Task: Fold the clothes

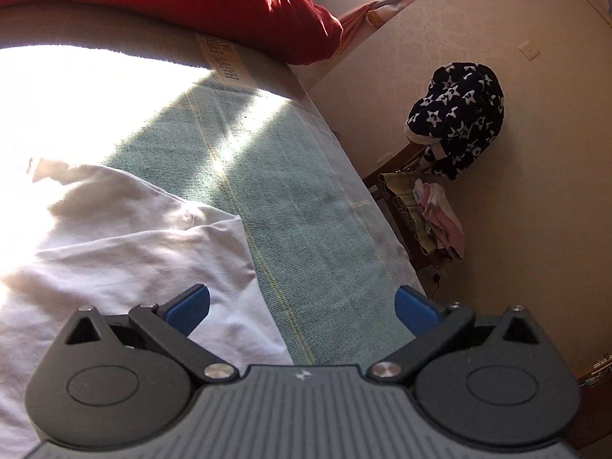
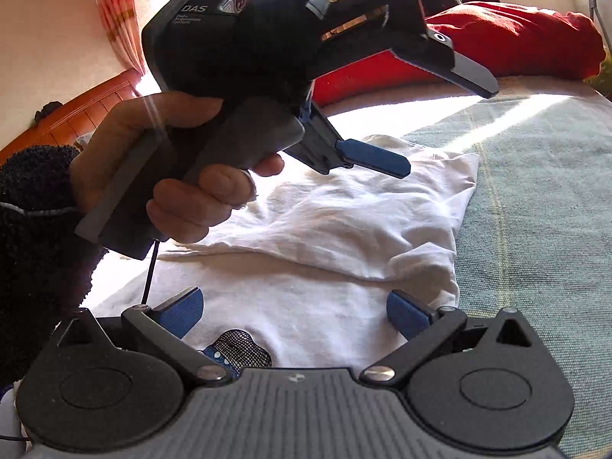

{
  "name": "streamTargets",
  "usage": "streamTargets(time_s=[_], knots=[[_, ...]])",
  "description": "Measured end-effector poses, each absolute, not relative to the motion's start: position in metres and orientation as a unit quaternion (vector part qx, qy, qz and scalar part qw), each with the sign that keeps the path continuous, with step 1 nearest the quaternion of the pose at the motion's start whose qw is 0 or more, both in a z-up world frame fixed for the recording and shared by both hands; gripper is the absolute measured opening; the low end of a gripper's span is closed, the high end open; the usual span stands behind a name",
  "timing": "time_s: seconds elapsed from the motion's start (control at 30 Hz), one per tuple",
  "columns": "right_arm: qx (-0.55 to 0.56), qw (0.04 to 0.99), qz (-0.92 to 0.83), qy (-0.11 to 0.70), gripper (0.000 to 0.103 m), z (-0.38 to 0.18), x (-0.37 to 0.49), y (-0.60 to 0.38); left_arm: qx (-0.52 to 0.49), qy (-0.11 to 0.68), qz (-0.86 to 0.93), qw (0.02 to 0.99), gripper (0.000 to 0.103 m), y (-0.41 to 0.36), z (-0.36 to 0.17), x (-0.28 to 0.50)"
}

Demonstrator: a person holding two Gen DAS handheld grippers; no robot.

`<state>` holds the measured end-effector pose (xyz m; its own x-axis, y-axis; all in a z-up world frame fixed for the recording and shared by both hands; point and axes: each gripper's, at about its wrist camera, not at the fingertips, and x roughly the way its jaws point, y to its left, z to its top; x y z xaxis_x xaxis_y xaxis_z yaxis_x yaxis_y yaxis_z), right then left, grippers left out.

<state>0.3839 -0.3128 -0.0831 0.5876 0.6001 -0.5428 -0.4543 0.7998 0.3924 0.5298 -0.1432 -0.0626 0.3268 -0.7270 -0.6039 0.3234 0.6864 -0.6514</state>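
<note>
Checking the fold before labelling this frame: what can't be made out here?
- White shirt: its print is half hidden by the right gripper body, right wrist view.
- Shirt's far side: washed out by sun glare, left wrist view.
- Left gripper: open, above the shirt; contact unclear.

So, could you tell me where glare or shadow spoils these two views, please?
Left wrist view: sunlight burns out the bedspread at upper left and part of the white shirt. Right wrist view: window backlight leaves the left gripper nearly silhouetted; fisheye bending in both.
</note>
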Motion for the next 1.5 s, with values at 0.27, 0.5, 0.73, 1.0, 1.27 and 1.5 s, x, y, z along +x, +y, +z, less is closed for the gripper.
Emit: streamTargets(time_s=[0.27, 0.5, 0.73, 1.0, 1.27, 1.5], knots=[[0.134, 0.885, 0.287, 0.341, 0.103, -0.081, 0.384, -0.321, -0.296, 0.453, -0.293, 0.788, 0.102, -0.073, -0.072, 0.52], [0.144, 0.885, 0.281, 0.343, 0.103, -0.084, 0.392, -0.322, -0.291, 0.443, -0.261, 0.807, 0.102, -0.076, -0.088, 0.548], [0.152, 0.885, 0.28, 0.339, 0.103, -0.084, 0.392, -0.324, -0.292, 0.438, -0.296, 0.797, 0.102, -0.089, -0.068, 0.535], [0.177, 0.884, 0.281, 0.328, 0.103, -0.081, 0.39, -0.334, -0.296, 0.467, -0.333, 0.764, 0.102, -0.085, -0.084, 0.479], [0.181, 0.885, 0.278, 0.326, 0.103, -0.079, 0.39, -0.335, -0.321, 0.456, -0.317, 0.767, 0.102, -0.059, -0.071, 0.468], [0.178, 0.887, 0.274, 0.328, 0.103, -0.076, 0.389, -0.331, -0.304, 0.455, -0.298, 0.782, 0.102, -0.048, -0.068, 0.454]])
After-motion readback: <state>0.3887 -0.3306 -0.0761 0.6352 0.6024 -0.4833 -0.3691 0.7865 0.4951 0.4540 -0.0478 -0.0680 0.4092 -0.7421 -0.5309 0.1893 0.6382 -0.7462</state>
